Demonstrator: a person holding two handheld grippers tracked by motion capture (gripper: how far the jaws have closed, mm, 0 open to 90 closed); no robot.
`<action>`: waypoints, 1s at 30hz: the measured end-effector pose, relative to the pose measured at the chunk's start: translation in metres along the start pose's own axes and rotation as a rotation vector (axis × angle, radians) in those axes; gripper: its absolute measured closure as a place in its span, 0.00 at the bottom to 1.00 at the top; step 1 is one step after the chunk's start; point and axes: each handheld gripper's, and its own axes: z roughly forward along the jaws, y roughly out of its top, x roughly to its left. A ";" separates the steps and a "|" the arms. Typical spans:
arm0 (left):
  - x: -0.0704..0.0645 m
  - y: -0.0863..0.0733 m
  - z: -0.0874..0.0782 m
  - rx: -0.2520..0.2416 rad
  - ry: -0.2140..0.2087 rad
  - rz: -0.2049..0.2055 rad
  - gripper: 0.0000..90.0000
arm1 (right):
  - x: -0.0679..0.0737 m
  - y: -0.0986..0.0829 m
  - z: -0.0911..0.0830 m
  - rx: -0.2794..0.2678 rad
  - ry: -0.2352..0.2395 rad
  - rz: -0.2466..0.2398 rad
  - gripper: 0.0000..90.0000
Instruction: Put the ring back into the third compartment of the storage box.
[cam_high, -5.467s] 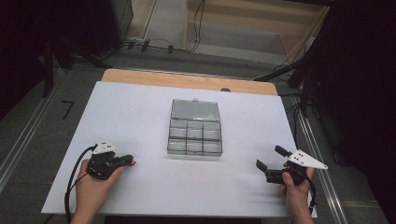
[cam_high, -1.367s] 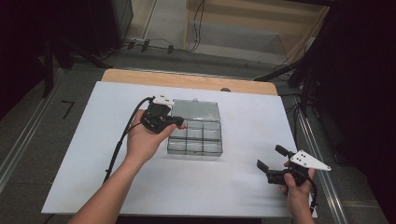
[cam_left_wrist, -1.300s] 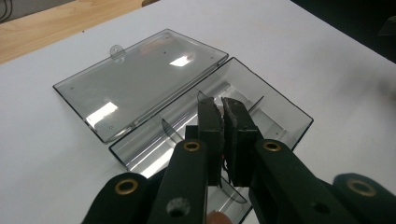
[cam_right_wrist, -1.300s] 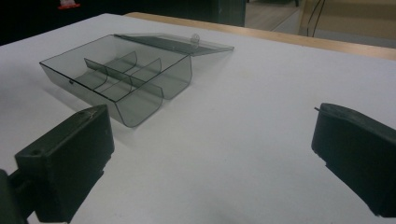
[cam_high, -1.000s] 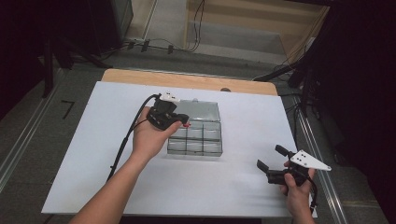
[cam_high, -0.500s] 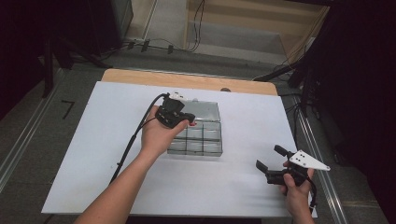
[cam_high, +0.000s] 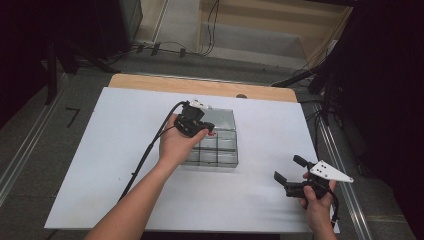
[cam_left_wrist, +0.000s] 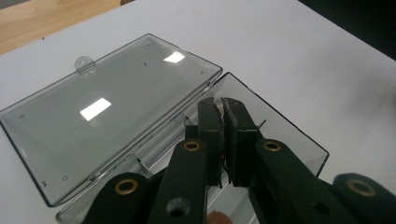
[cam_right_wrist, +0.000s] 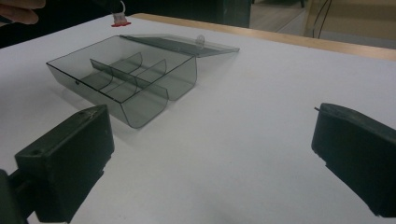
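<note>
Bright overhead light, glare patches on the clear lid (cam_left_wrist: 100, 107), dark surroundings, near tongs blurred.

L forearm stretched fwd, L gripper (cam_high: 196, 123) tilted down, jaws nearly together, thin gap. R gripper (cam_high: 291, 173) held low near body, jaws wide apart, level.

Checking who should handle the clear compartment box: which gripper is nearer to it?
Left. The left gripper is right over the compartment box; the right gripper is off to its side, apart.

One clear compartment box (cam_high: 216, 142) (lid open), two grippers, one table (cam_high: 100, 150)
</note>
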 end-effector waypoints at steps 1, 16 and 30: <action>0.000 0.000 0.000 0.000 0.000 0.000 0.95 | 0.000 0.000 0.000 0.000 0.000 0.000 0.00; -0.004 0.007 0.017 0.008 -0.003 0.007 0.95 | -0.002 -0.001 0.002 0.000 0.007 0.006 0.00; -0.003 0.007 0.039 0.016 -0.014 -0.004 0.95 | -0.004 -0.002 0.001 -0.002 0.008 0.015 0.00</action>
